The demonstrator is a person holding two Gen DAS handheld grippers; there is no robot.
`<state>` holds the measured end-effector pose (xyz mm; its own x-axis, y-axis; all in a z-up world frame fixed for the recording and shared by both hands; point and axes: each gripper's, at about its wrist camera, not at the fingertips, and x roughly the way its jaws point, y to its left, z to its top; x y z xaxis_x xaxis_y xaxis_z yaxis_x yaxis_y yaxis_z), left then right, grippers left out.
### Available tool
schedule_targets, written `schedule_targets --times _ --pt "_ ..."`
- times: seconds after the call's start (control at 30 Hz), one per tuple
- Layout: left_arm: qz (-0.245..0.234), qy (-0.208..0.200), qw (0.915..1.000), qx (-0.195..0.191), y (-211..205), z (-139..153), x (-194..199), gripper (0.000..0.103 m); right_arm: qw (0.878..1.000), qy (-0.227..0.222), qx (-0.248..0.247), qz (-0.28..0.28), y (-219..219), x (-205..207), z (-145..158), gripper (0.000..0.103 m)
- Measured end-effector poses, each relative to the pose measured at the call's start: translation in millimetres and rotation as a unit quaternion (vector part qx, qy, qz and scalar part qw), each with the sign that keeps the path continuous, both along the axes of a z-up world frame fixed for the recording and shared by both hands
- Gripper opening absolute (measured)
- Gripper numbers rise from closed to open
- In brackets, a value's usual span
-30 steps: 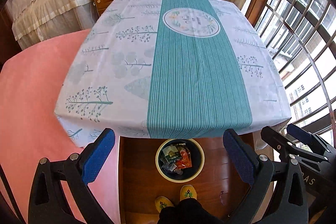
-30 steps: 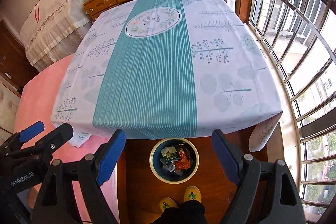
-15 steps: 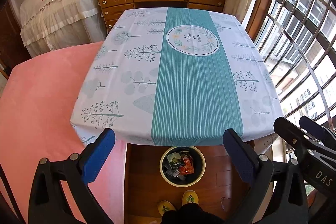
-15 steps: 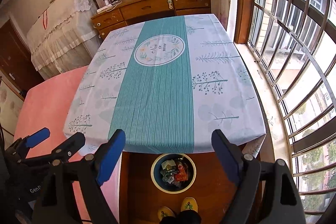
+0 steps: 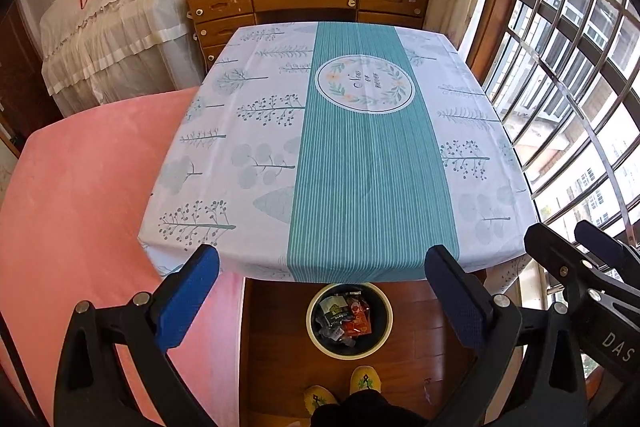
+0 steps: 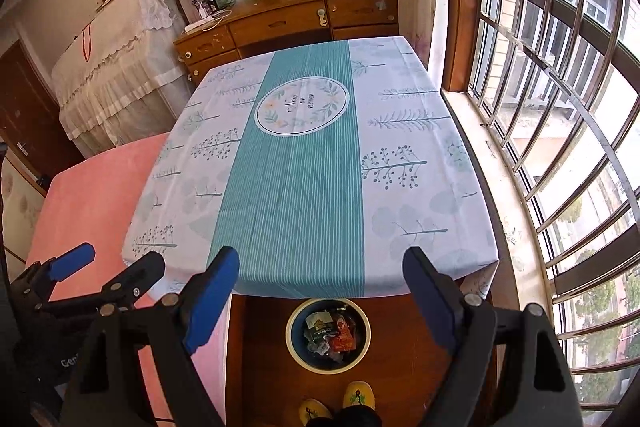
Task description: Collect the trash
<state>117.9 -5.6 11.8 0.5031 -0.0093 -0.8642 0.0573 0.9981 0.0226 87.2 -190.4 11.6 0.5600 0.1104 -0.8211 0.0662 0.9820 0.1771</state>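
Trash (image 5: 345,319) sat in bin (image 5: 384,339); L gripper (image 5: 322,291) & R gripper (image 6: 320,293) both wide apart, empty; risk: kicking bin w/ feet (image 5: 342,389).

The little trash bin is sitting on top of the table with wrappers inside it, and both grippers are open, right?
Not quite. The trash bin sits on the wooden floor, just past the near edge of the table, not on top, as the left wrist view shows. It does hold wrappers, and the left gripper and right gripper are open.
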Motion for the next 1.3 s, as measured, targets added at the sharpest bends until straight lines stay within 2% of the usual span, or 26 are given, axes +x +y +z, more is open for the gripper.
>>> schedule_targets --times 1.3 --pt "0.019 -0.001 0.9998 0.002 -5.9 4.2 -7.0 0.102 1.000 -0.009 -0.001 0.013 -6.2 -1.1 8.7 0.085"
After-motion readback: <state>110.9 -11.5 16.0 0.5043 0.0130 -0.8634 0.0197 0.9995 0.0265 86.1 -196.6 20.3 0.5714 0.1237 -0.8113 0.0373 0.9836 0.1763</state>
